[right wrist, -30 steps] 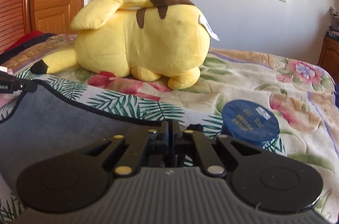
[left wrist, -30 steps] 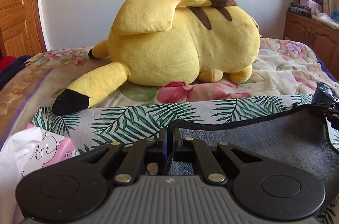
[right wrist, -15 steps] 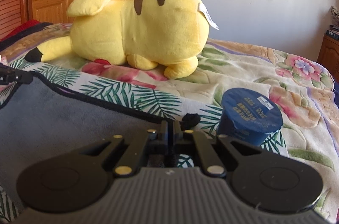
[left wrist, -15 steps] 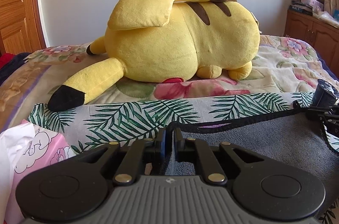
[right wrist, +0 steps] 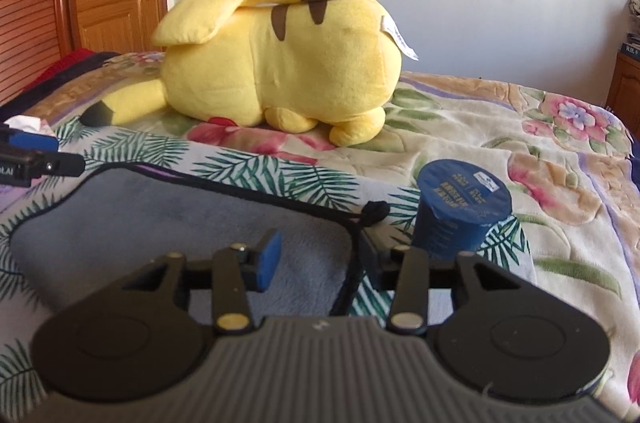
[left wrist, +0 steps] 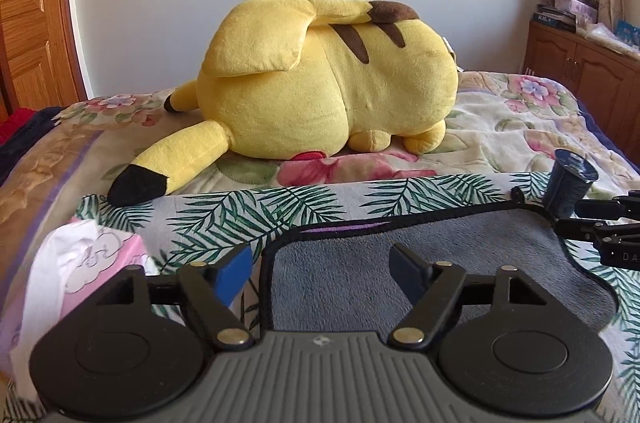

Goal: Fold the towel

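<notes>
Beside the towel (right wrist: 160, 219), apparently touching, stands a blue cup (right wrist: 460, 211).

Both wrist views low, close over towel (left wrist: 420, 263), facing plush (right wrist: 280, 63), wall; left view left of right.

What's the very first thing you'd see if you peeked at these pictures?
The big yellow plush toy lying face down in the middle of the flowery bed. Nearer, a grey towel lies flat on a palm-leaf cloth, a dark blue cup standing at its right corner.
</notes>
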`<state>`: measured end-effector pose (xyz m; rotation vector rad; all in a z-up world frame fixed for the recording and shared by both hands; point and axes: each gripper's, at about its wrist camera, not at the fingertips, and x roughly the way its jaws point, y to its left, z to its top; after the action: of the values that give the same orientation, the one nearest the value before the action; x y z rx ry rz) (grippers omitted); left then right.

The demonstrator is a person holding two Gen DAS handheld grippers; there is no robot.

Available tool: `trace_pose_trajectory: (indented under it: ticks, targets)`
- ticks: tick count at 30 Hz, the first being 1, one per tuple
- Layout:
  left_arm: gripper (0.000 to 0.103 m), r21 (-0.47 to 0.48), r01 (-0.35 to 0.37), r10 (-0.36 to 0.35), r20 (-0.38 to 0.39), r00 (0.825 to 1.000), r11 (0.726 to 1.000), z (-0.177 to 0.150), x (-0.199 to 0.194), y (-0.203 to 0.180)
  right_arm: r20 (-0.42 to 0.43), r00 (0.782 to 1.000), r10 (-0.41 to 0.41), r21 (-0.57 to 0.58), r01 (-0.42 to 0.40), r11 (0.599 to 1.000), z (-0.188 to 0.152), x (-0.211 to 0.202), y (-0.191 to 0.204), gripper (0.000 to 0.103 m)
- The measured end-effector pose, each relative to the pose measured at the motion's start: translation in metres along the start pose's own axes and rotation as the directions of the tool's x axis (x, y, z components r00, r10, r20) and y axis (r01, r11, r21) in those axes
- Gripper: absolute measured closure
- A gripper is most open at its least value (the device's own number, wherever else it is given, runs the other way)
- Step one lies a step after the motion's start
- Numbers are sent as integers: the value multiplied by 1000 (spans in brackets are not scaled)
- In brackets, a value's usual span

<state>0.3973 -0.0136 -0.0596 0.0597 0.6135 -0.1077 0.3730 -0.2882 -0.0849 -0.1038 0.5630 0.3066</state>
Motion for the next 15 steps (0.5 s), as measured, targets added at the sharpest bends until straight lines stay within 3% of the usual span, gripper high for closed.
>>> trace_pose_trajectory:
  ticks: [4,7,12,15]
  targets:
    - [37,-18,-22,22,15,1000,1000,-1,-25,1,2,1000,5,13,-5,1000,1,-20,6,50]
    - [36,-20,-24,24,21,999,1000,3,-43,2,-3,1000,4,22,-3,1000,3,-34,8,45]
    - [29,-20,-31,32,44,999,999,11,-74,7,15,1000,1,45,-1,999,8,-59,10,30]
    - [27,-23,-33,34,51,998,999,14,-92,12,30,999,-13,39,12,999,12,-75,12,13]
